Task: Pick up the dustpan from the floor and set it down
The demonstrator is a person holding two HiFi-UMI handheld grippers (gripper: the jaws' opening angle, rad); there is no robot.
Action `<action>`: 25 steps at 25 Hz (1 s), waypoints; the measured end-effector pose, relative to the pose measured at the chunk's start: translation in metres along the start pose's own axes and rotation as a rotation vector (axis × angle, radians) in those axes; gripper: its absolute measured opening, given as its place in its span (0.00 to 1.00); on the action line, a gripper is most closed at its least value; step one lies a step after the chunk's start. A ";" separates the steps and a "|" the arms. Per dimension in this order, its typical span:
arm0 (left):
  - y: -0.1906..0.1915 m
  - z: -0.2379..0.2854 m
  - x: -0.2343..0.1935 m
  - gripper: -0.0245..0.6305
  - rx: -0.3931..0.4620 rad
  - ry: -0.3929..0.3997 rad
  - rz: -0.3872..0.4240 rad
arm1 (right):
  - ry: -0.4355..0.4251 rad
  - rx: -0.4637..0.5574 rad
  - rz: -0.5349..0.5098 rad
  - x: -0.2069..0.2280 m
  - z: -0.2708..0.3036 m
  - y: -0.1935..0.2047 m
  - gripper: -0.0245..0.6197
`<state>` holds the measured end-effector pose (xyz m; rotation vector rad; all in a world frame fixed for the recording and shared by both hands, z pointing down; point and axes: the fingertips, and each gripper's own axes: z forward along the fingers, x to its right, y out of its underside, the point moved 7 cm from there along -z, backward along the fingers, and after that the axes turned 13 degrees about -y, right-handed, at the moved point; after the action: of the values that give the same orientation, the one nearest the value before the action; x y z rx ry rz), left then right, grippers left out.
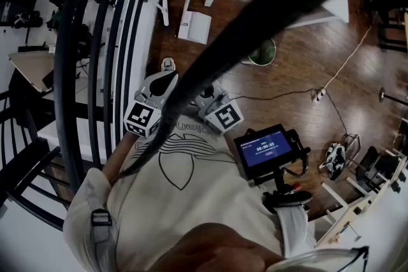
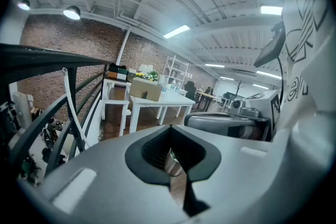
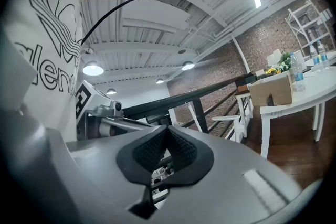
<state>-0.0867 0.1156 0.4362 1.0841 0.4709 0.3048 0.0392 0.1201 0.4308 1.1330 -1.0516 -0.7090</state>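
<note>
Since both tools were held close against the wearer's shirt [image 1: 185, 181], we judged the pickup not yet begun.

Head view. The left tool [image 1: 164, 78] and right tool [image 1: 206, 93] sat side by side, just beside the black railing [image 1: 95, 41]. Well apart from them, on the wooden floor [image 1: 287, 73], lay a flat white pan that we took for the dustpan [image 1: 194, 27]. A thin handle [image 1: 186, 2] rose from it. It lay between the railing and a white counter [image 1: 331, 6], with a green bin [image 1: 261, 53] near. We judged it to be light, stiff plastic, smooth enough to slip or swing in a pinch. The handle looked the better hold, low and near the pan. The pan's edge lay flat to the floor and offered little to pinch. Only this view showed the dustpan at all.

Left gripper view. The jaws were clenched on nothing. Past them we noted the counter with a cardboard box [image 2: 146, 89] on it, and the right tool's marker cube at the frame's right. The dustpan did not appear here.

Right gripper view. These jaws also met at the tips, empty. The railing, the left tool's cube and the counter showed, but not the dustpan. The head view could not settle the jaw state, and these two views did.
</note>
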 end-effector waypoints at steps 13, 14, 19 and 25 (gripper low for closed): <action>-0.031 0.064 -0.076 0.07 -0.011 0.085 0.176 | 0.139 0.003 0.042 0.008 0.034 -0.030 0.04; -0.029 0.069 -0.078 0.07 -0.009 0.090 0.184 | 0.147 0.009 0.045 0.011 0.031 -0.029 0.04; 0.027 0.110 -0.075 0.07 -0.057 0.081 0.198 | 0.198 -0.027 0.067 0.011 -0.003 0.002 0.04; 0.051 0.197 -0.123 0.55 -0.076 -0.019 0.295 | 0.277 -0.040 0.194 -0.001 -0.016 0.016 0.04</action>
<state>-0.0927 -0.0699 0.5843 1.0809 0.2790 0.5677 0.0528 0.1313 0.4447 1.0445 -0.8925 -0.4038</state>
